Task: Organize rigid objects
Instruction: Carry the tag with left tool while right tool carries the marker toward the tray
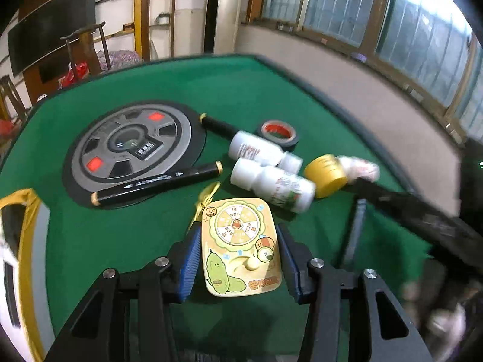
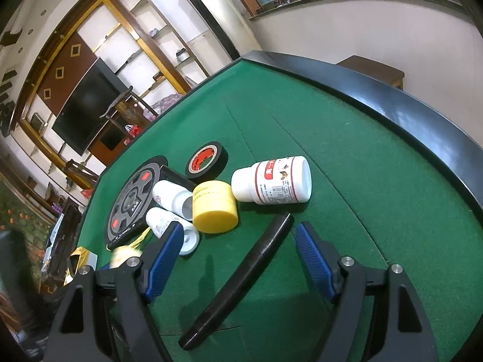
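On the green felt table [image 1: 126, 235] lies a flat cartoon card toy [image 1: 241, 247]. My left gripper [image 1: 240, 241] is open around it, blue pads on either side, not squeezing. Beyond it lie two small white bottles [image 1: 273, 184], a yellow jar [image 1: 327, 175], a black tape roll [image 1: 279, 134] and a black marker [image 1: 157, 184]. My right gripper [image 2: 240, 239] is open over a black pen-like stick [image 2: 244, 277] lying between its fingers. Ahead of it are the yellow jar [image 2: 215, 206], a larger white bottle [image 2: 273, 184], the tape roll [image 2: 206, 160] and the small bottles [image 2: 172, 196].
A round grey and black console [image 1: 132, 147] sits in the table's middle, also in the right wrist view [image 2: 132, 202]. A second black marker [image 1: 219, 126] lies behind the bottles. The table has a raised black rim [image 2: 407, 105]. A yellow-edged box [image 1: 18, 241] is at the left.
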### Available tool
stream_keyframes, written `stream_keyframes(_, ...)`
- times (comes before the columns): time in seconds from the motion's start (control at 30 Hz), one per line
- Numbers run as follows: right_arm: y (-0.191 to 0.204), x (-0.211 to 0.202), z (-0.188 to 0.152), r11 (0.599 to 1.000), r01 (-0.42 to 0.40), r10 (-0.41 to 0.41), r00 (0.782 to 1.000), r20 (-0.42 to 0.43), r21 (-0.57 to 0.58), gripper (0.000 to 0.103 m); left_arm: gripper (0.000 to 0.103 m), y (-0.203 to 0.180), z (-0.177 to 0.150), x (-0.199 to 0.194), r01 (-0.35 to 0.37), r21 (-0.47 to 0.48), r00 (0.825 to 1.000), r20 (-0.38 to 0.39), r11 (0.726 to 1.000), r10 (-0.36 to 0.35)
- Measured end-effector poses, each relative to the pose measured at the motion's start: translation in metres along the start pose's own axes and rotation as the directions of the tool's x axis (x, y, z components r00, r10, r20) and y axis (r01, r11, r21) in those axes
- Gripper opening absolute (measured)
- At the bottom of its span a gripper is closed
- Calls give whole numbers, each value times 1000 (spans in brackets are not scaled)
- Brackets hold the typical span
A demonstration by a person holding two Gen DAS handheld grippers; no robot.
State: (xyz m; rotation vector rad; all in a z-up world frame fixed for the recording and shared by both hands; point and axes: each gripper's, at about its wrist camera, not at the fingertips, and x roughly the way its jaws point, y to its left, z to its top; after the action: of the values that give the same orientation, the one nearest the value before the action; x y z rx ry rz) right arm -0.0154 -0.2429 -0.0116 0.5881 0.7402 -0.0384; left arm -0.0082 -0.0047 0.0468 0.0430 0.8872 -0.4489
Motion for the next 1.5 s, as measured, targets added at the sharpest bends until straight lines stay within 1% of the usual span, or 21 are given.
stream_keyframes(0.1,0,2,0,1000,5,-5,1000,-7,-2,76,51,12,-12,-42,72,-48,996,54,996,-70)
stream_keyframes(0.23,1,3,1,1000,5,-5,1000,-19,-5,76,51,25,-33,-93,121,-90,986,128,989,-109)
stream_keyframes(0.3,2,3,2,1000,-28,28,999,-37,-13,76,51,35,-41,-110,125,-108,981,161,986,-107)
stream_keyframes(0.33,5,2,0,997,-72,70,995,-78,-29,76,51,43,-46,-119,124,-122,978,183,985,-101)
stream_keyframes(0.4,19,-9,-6,990,-112,101,988,-120,-87,76,51,57,-55,-134,136,-149,971,216,980,-102)
stream_keyframes(0.47,49,-25,-22,962,-172,139,977,-165,-211,76,51,72,-62,-148,154,-182,964,242,971,-107)
stream_keyframes(0.5,68,-27,-33,937,-195,136,968,-210,-290,76,51,80,-65,-155,159,-199,961,255,967,-106)
stream_keyframes(0.57,107,-23,-61,865,-242,101,942,-319,-440,76,51,92,-69,-159,161,-221,957,272,962,-98)
stream_keyframes(0.63,138,-12,-86,796,-282,63,919,-389,-536,76,51,103,-74,-164,158,-245,953,291,957,-83)
stream_keyframes(0.7,154,0,-103,760,-284,26,912,-409,-584,74,51,114,-80,-169,149,-271,953,296,951,-65)
stream_keyframes(0.77,166,14,-112,738,-272,-4,913,-407,-618,66,51,123,-88,-173,136,-290,955,295,947,-46)
stream_keyframes(0.8,169,20,-114,735,-270,-12,912,-410,-622,53,51,127,-90,-175,129,-296,955,294,946,-38)
stream_keyframes(0.87,172,24,-115,732,-265,-7,918,-396,-627,36,51,139,-101,-181,114,-312,955,296,943,-17)
stream_keyframes(0.9,171,25,-115,736,-290,16,910,-413,-611,24,51,144,-103,-182,110,-323,955,295,940,-10)
stream_keyframes(0.93,170,25,-117,741,-301,27,907,-421,-600,19,51,152,-107,-183,113,-341,956,293,933,-9)
stream_keyframes(1.0,169,23,-121,739,-282,20,917,-399,-612,17,51,164,-109,-182,130,-370,957,290,920,-18)
stream_keyframes(1.13,163,17,-117,771,-322,79,904,-420,-549,16,51,180,-114,-185,109,-389,955,295,915,12)
stream_keyframes(1.27,159,5,-103,800,-420,208,864,-459,-428,16,51,204,-116,-187,36,-411,960,267,911,82)
stream_keyframes(1.3,162,1,-99,802,-454,250,846,-471,-388,16,51,211,-116,-186,11,-416,962,251,909,103)
stream_keyframes(1.43,182,-3,-93,788,-535,336,788,-515,-305,16,51,241,-111,-173,-119,-428,967,154,896,203)
stream_keyframes(1.5,196,-4,-93,777,-564,362,764,-534,-280,16,51,254,-107,-161,-182,-418,965,96,890,242)
